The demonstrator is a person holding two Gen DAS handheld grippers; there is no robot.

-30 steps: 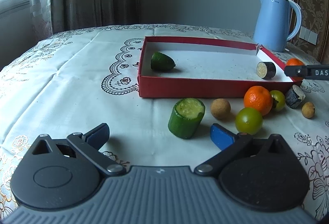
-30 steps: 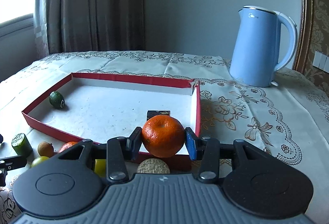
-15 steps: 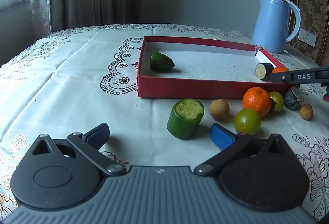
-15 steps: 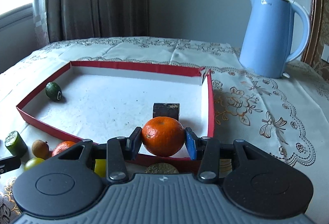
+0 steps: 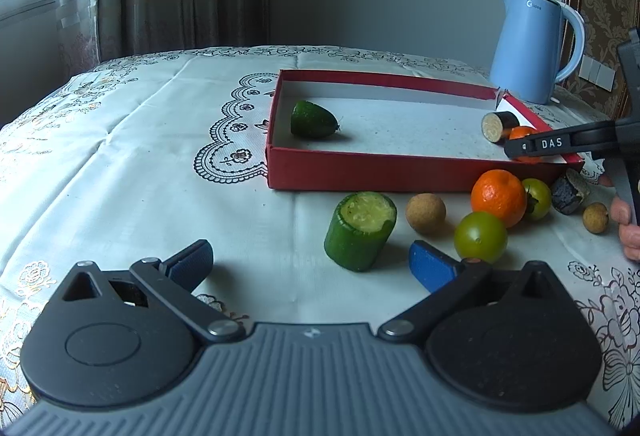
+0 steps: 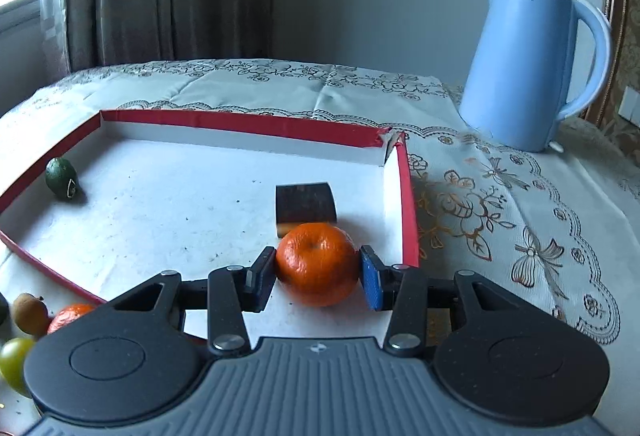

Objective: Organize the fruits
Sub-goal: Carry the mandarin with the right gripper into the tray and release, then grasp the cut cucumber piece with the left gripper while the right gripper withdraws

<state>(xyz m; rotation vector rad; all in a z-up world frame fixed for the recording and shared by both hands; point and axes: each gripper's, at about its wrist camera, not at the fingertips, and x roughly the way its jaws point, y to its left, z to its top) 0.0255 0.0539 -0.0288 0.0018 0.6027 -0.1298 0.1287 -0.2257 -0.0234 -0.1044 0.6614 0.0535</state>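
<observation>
A red box (image 5: 360,168) with a white floor holds a green fruit half (image 5: 312,119) and a dark eggplant piece (image 5: 498,125). My right gripper (image 6: 318,272) is shut on a tangerine (image 6: 317,263) low over the box's near right corner, in front of the eggplant piece (image 6: 306,205); it shows in the left wrist view (image 5: 532,147). My left gripper (image 5: 310,262) is open and empty above the cloth. Just ahead of it stand a cucumber piece (image 5: 360,230), a longan (image 5: 425,213), a green tomato (image 5: 480,237) and a second tangerine (image 5: 498,197).
A blue kettle (image 6: 532,72) stands right of the box on the embroidered tablecloth (image 5: 140,164). Another green tomato (image 5: 537,192), an eggplant piece (image 5: 567,192) and a small longan (image 5: 595,213) lie by the box's front right corner. A curtain hangs behind.
My right gripper has carried the tangerine forward and down over the box's front wall into the near right corner. My left gripper has barely moved.
</observation>
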